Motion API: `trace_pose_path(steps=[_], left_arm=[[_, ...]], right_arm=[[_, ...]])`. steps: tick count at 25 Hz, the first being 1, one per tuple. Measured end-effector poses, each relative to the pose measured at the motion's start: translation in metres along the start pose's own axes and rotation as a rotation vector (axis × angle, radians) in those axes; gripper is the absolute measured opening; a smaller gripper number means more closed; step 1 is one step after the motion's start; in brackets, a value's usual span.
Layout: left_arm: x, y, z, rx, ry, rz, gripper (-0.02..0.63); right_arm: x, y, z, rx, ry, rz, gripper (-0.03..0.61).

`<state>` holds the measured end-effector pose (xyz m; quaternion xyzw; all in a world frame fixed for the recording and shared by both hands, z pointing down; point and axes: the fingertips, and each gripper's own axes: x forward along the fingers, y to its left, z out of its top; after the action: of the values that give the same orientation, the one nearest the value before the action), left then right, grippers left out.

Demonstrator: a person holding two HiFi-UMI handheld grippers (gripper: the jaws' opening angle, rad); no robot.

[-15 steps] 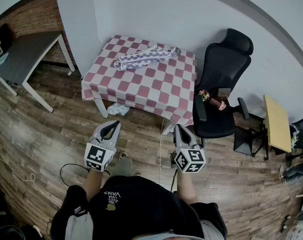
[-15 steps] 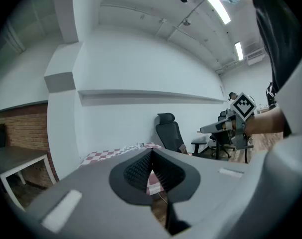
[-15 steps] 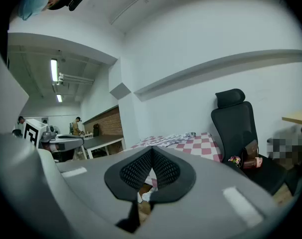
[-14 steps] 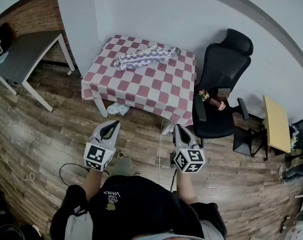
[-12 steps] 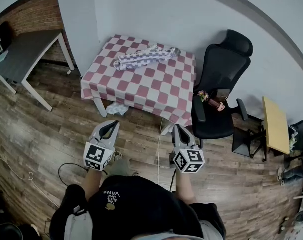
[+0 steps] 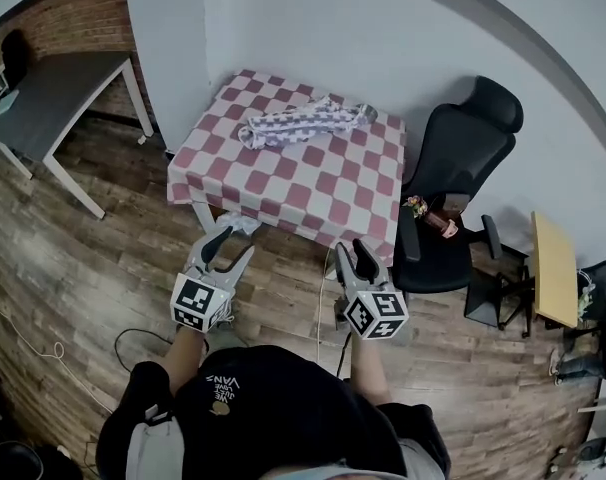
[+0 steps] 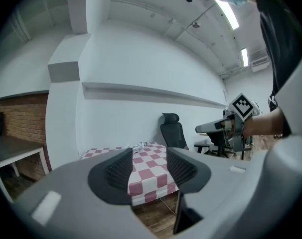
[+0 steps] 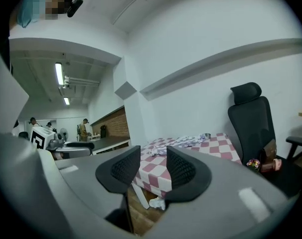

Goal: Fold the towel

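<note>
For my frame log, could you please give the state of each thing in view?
Purple-and-white checked cloth towel: crumpled, unfolded, on the red-and-white checked table.
Left tongs: open, empty.
Right tongs: open, empty.
Black office chair: unoccupied, small items on seat.

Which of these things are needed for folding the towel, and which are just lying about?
For the job:
towel
checkered table under it
left gripper and right gripper, both open and empty

Just lying about:
black office chair
grey desk
yellow table
white crumpled thing on the floor
</note>
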<state>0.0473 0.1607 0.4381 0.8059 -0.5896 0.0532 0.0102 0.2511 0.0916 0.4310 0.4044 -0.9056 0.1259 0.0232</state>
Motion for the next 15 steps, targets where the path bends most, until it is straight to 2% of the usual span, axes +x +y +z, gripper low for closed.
trace_pose_path(steps=[9,15], left_arm=[[0.044,0.107,-0.02,-0.019,0.089,-0.076,0.213],[0.061,0.178,-0.039,-0.004,0.156,-0.135,0.219]], right_arm=[[0.112,0.024,0.014,-0.006,0.038,-0.054,0.156],[0.182,0.043,0.006,0.012,0.07,-0.11,0.156]])
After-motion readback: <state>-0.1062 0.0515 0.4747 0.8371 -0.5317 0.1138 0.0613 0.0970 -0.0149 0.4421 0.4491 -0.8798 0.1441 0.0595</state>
